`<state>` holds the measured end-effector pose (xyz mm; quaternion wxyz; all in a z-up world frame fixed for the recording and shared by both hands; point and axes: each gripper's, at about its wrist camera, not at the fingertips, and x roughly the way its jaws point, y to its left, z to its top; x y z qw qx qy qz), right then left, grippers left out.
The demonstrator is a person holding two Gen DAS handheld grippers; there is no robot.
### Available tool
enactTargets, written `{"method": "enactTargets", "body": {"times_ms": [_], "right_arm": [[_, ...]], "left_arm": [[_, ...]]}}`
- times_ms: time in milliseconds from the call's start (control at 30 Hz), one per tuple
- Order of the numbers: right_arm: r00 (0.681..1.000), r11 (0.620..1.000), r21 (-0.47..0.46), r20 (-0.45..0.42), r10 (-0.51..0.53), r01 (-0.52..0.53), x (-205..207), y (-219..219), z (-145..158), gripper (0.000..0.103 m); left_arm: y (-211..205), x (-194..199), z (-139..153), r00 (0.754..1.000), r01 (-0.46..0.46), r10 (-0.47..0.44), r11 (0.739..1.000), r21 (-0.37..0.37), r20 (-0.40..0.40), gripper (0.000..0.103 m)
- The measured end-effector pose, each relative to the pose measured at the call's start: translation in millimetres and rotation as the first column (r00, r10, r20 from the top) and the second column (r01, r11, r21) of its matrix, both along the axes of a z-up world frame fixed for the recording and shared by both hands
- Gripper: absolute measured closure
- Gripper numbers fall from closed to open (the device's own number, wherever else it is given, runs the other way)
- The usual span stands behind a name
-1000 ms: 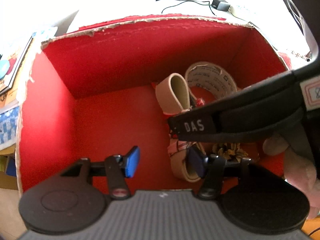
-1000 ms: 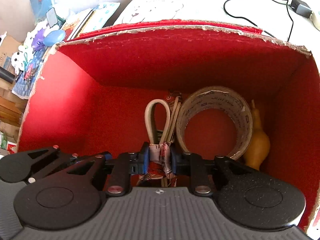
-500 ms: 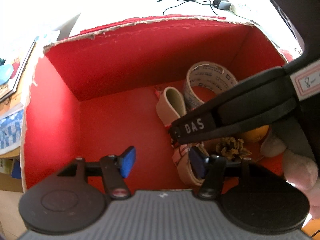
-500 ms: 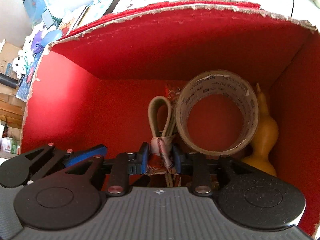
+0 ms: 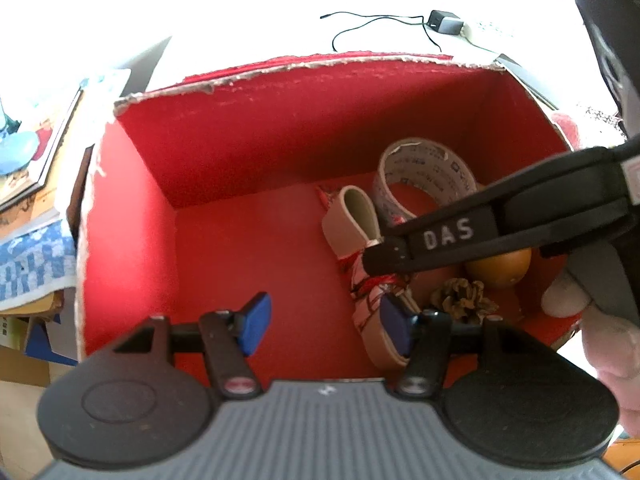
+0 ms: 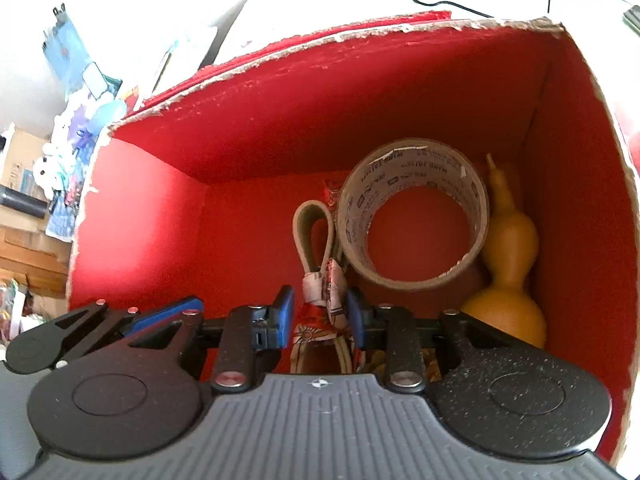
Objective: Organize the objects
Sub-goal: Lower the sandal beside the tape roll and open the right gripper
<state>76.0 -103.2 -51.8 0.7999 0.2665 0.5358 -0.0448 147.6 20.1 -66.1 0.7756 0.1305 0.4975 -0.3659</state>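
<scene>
Releasing: the right gripper point(image 6: 320, 316) has just been opening; its jaws are straddling the wrapped strap bundle point(image 6: 326, 292), pads apparently clear of it.
Left gripper point(image 5: 324, 322): hanging spread, holding nothing.
Strap bundle: lying inside the red box point(image 6: 260, 128), left of the tape roll point(image 6: 414, 216) and gourd point(image 6: 510, 264).

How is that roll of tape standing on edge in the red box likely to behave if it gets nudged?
The roll of tape stands on its rim, so a nudge would probably roll or topple it. It looks mostly used up, a thin ring around a wide hole, so likely light and easily shoved. The gourd close beside it and the box wall may stop it rolling far that way.
</scene>
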Motion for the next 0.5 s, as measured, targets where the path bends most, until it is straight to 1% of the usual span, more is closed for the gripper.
{"method": "enactTargets", "body": {"times_ms": [133,167,367,433,500], "right_arm": [[0.998,0.999,0.021,0.039,-0.041,0.040,-22,-7,6,0.070],[0.998,0.999,0.020,0.047,-0.050,0.049,-20,-9,11,0.070],[0.989,0.996,-0.028,0.120,-0.085,0.089,-44,-7,28,0.070],[0.985,0.994,-0.030,0.143,-0.101,0.106,-41,-2,29,0.070],[0.980,0.992,-0.026,0.162,-0.115,0.121,-49,-3,34,0.070]], "left_arm": [[6,-3,4,1.000,-0.002,0.002,1.000,-0.006,0.019,0.041],[8,-3,6,1.000,-0.002,0.003,1.000,-0.011,0.020,0.041],[14,-10,18,0.998,-0.005,0.006,1.000,-0.014,0.057,0.041],[15,-14,22,0.997,-0.007,0.008,1.000,-0.005,0.072,0.041],[17,-18,27,0.996,-0.009,0.009,1.000,0.006,0.086,0.041]]}}
